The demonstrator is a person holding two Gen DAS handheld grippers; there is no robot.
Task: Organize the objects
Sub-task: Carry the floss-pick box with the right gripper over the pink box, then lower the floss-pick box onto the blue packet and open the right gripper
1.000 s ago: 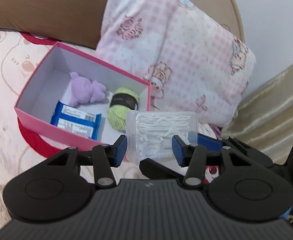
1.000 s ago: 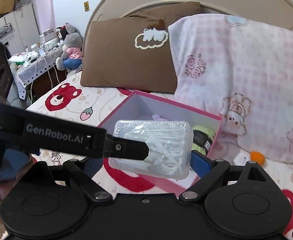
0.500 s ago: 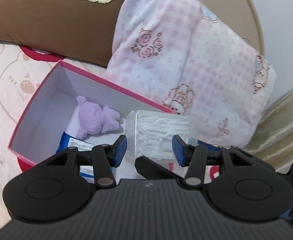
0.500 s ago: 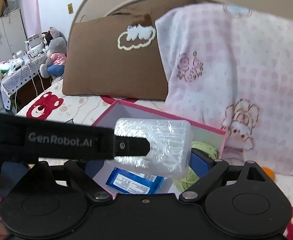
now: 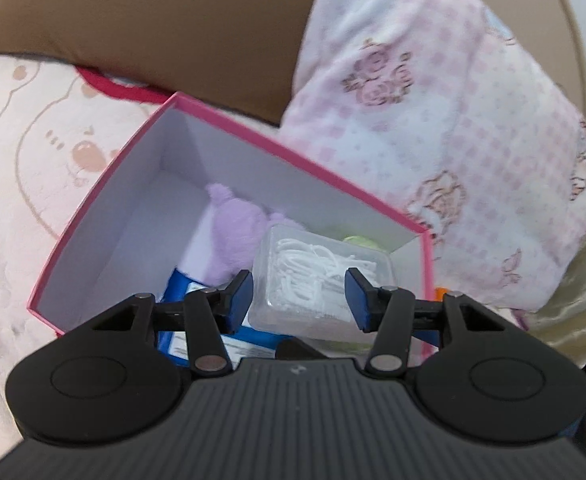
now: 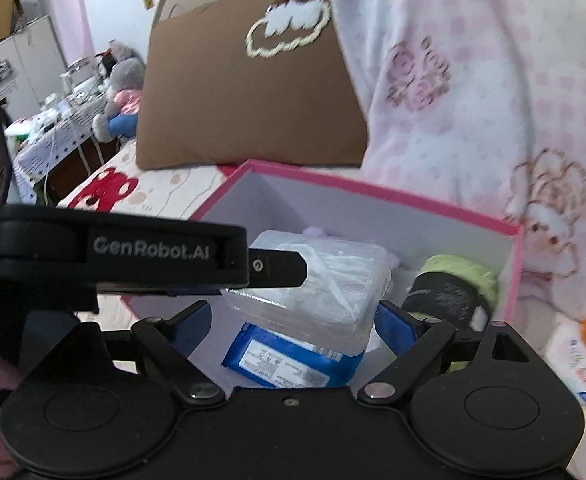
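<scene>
While the clear floss-pick box (image 6: 313,280) hides much of the purple plush (image 5: 237,236) and green yarn (image 6: 457,288), your right gripper (image 6: 293,322) clamps it over the pink box (image 5: 105,216); your left gripper (image 5: 299,294) sits against it, grip uncertain.

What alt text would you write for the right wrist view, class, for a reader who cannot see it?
A clear case of white floss picks sits between the right tool's blue pads, over an open pink box on a bed. The left tool's black finger crosses the case. In the box lie a blue packet and green yarn; pillows lean behind.
</scene>
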